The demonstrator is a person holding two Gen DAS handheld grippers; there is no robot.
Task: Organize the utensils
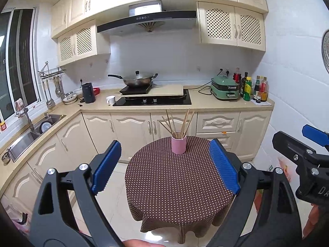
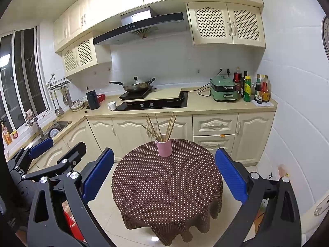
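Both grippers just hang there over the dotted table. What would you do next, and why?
Probably draw both back; the job looks done. The chopsticks all stand in the pink cup, nothing else lies on the table, and the left gripper and right gripper are open and empty.

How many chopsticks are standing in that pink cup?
8, as far as I can tell. All the chopsticks stand in the pink cup at the table's far edge, fanned apart; overlapping ones may hide more.
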